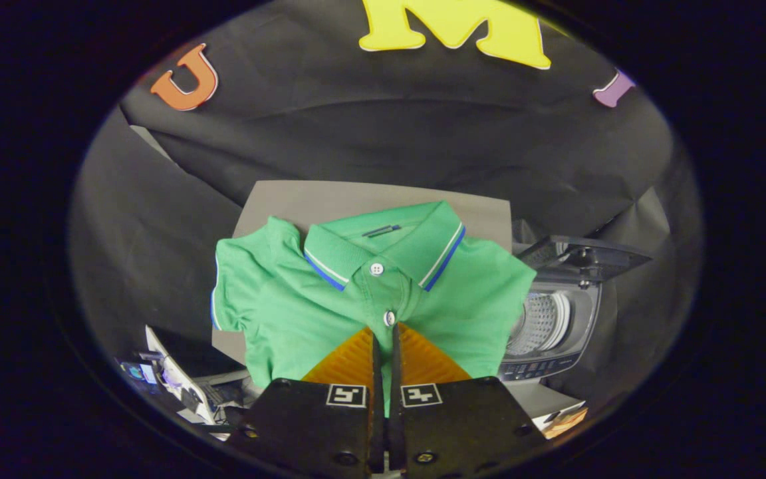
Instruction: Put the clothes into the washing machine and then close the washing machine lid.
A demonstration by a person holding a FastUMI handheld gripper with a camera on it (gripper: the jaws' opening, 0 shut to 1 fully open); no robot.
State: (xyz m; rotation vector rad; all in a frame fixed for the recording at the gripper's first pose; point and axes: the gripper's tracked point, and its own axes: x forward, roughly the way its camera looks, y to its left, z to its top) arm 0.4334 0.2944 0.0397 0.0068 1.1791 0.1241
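Green polo shirt hanging at frame centre, lifted off grey board; soft, light, draping.
Washing machine sitting lower right, lid standing open.
Gripper clenching placket fabric, seemingly pinched between both fingers; bunched front looking like soundest hold.

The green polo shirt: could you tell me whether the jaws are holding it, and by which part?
Yes: the gripper is shut on the green polo shirt, pinching its button placket.
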